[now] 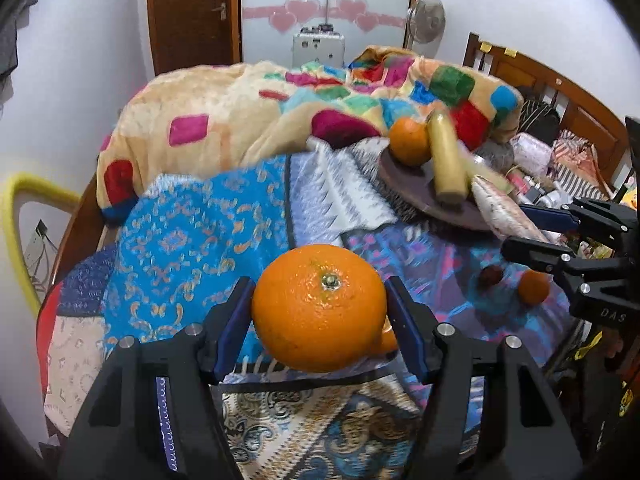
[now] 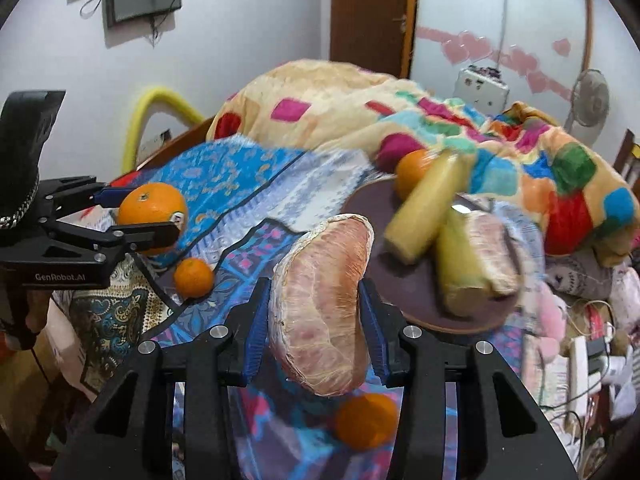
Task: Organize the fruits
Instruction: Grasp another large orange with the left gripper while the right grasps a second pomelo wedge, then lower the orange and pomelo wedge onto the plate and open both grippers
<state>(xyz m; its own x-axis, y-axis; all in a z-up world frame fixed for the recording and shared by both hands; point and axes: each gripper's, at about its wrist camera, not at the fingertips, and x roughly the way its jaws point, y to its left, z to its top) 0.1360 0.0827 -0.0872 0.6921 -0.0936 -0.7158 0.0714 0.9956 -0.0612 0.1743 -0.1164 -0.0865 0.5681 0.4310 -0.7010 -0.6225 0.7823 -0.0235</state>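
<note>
My left gripper is shut on a large orange and holds it above the bed; it also shows in the right wrist view. My right gripper is shut on a peeled pomelo segment, seen at the right in the left wrist view. A dark round plate on the bed holds an orange, a banana and another pomelo piece. Small oranges lie loose on the bedspread.
A bunched patchwork blanket lies behind the plate. A small dark fruit sits on the bedspread. The wooden headboard and clutter stand at the right. A yellow tube, door and fan stand beyond the bed.
</note>
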